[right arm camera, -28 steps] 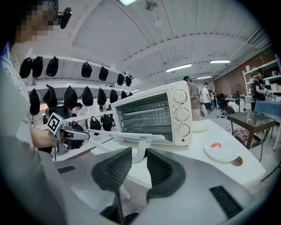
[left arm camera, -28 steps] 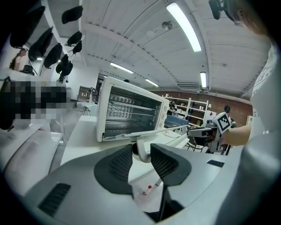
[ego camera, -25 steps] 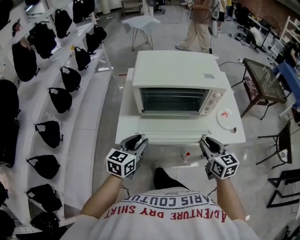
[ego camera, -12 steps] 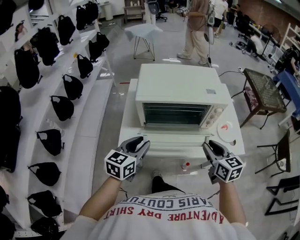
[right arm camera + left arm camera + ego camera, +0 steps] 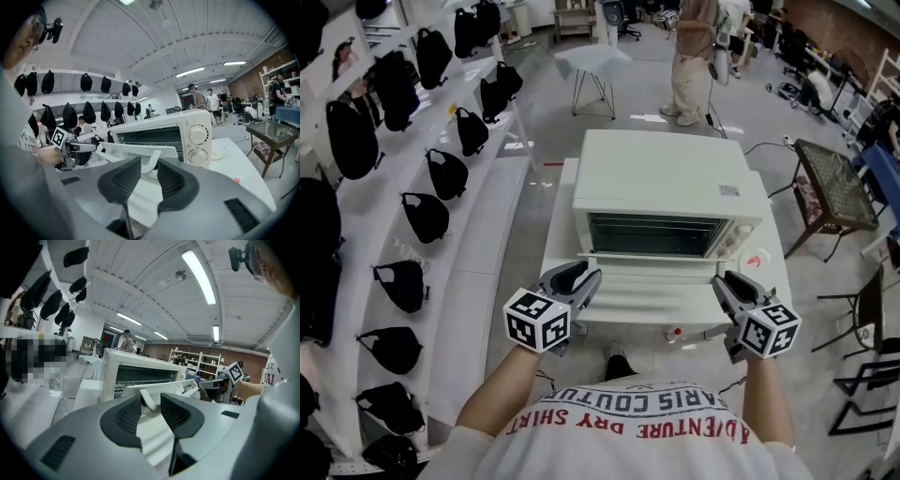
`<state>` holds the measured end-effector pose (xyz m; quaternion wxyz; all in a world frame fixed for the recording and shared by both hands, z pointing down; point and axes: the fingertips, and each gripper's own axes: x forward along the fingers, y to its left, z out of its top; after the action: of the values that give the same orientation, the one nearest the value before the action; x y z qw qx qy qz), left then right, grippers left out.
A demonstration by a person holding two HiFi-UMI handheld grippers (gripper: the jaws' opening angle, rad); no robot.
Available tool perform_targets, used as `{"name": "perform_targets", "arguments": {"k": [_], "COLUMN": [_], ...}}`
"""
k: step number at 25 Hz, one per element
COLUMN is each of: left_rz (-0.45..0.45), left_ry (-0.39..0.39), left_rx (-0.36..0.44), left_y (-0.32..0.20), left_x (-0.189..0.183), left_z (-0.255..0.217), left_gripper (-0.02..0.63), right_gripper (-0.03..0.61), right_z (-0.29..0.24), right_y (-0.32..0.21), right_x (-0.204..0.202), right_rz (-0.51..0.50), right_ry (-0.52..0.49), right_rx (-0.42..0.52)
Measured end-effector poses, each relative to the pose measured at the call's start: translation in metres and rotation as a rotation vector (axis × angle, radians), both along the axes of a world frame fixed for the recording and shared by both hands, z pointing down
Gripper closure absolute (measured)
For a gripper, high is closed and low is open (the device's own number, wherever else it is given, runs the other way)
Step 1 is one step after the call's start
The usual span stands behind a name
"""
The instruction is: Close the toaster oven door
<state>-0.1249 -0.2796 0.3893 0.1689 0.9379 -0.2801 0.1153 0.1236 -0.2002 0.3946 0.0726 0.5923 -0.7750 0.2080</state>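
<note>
Head view: left gripper (image 5: 584, 276) and right gripper (image 5: 724, 284) each pinch the door handle (image 5: 149, 405); lifting evenly toward twelve o'clock avoids twisting it.

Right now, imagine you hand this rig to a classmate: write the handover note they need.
Left gripper: shut on the door handle, left end. Right gripper: shut on its right end.
Toaster oven sits on the white table; its door is tilted part-way up, cavity open to view.
Done: handle gripped at both ends, door off flat.
Left: swing the door up until it shuts, then release.
</note>
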Motion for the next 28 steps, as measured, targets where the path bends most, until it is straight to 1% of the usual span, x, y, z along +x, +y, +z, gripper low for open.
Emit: {"name": "perform_targets", "arguments": {"k": [3, 6, 17, 28], "left_rz": [-0.007, -0.009, -0.001, -0.003], "left_ry": [-0.007, -0.002, 0.042, 0.064], "left_rx": [0.023, 0.028, -0.007, 0.003], "left_y": [-0.009, -0.016, -0.044, -0.066], "left_x": [0.001, 0.002, 0.009, 0.017], "left_z": [-0.005, -0.009, -0.019, -0.029], "left_gripper": [0.476, 0.476, 0.476, 0.476], "right_gripper": [0.468, 0.468, 0.469, 0.469], "right_z": [-0.004, -0.008, -0.022, -0.032], "right_y": [-0.01, -0.017, -0.044, -0.065], "right_x": [0.001, 0.003, 0.009, 0.018], "right_rz": [-0.003, -0.006, 0.002, 0.009], "right_ry": [-0.017, -0.031, -0.016, -0.035], "right_rx": [0.011, 0.016, 0.039, 0.07]}}
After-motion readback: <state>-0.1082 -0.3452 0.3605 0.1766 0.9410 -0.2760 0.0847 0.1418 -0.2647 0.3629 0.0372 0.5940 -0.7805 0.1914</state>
